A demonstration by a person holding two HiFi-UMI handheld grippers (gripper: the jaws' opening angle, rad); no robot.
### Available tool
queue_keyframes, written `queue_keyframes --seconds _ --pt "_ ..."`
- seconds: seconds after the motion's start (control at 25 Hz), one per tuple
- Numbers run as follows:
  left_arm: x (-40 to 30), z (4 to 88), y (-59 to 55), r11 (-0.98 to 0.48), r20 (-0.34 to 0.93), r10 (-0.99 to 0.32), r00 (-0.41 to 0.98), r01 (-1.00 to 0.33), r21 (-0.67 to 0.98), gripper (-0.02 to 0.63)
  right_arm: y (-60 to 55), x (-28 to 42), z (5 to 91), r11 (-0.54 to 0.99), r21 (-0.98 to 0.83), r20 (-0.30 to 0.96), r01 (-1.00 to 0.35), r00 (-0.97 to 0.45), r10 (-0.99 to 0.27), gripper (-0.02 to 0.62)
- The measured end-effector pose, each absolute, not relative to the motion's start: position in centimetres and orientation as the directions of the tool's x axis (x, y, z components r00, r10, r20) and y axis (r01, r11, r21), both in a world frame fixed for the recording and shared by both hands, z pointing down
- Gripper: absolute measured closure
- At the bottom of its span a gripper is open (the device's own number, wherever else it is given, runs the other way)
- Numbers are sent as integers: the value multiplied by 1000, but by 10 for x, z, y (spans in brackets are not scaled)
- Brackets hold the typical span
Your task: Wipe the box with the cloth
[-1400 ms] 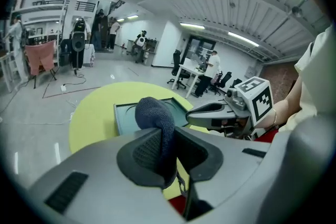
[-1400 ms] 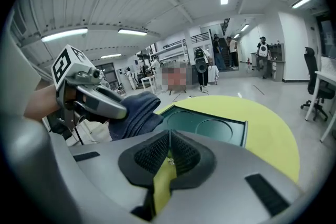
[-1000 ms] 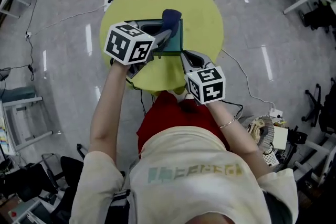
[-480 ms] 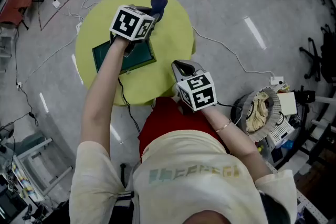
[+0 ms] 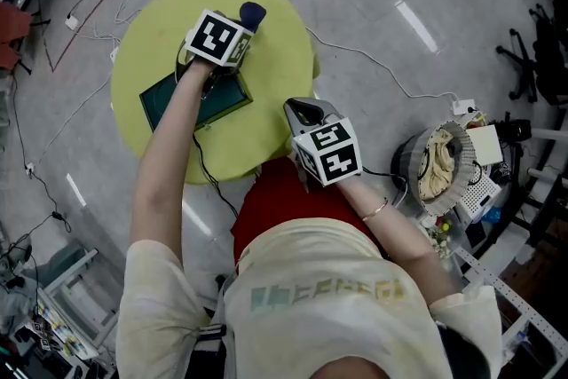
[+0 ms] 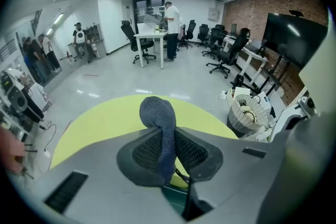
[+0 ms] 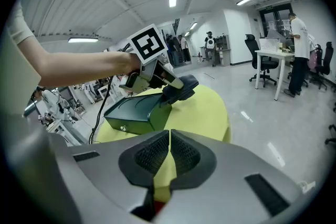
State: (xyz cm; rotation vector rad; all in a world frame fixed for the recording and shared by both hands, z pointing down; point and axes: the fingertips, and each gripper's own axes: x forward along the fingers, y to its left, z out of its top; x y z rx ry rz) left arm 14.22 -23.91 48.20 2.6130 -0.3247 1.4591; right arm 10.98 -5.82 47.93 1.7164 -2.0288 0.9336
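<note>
Since a second ago my left gripper (image 5: 238, 29) has moved off the box (image 5: 169, 106) lid to its far corner, jaws clamped on the dark blue cloth (image 5: 252, 11). Right gripper (image 5: 302, 112) has drawn back to the near edge of the yellow table (image 5: 275, 58), jaws together, empty. Box lies flat on table.

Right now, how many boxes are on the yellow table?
1: the dark green box lies on the round yellow table, by the left gripper, which grips the blue cloth. No other box shows.
</note>
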Motion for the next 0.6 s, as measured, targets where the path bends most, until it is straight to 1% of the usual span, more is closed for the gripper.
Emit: queue_keyframes --seconds 0.44,0.6 --pt "127 488 -185 -958 849 -46 527 -264 112 535 -50 105 485 138 -261 617 -955 -275 -737 557" --pt "116 485 -170 -946 836 -68 544 -302 120 535 -43 100 487 185 -249 622 -951 -303 -722 557"
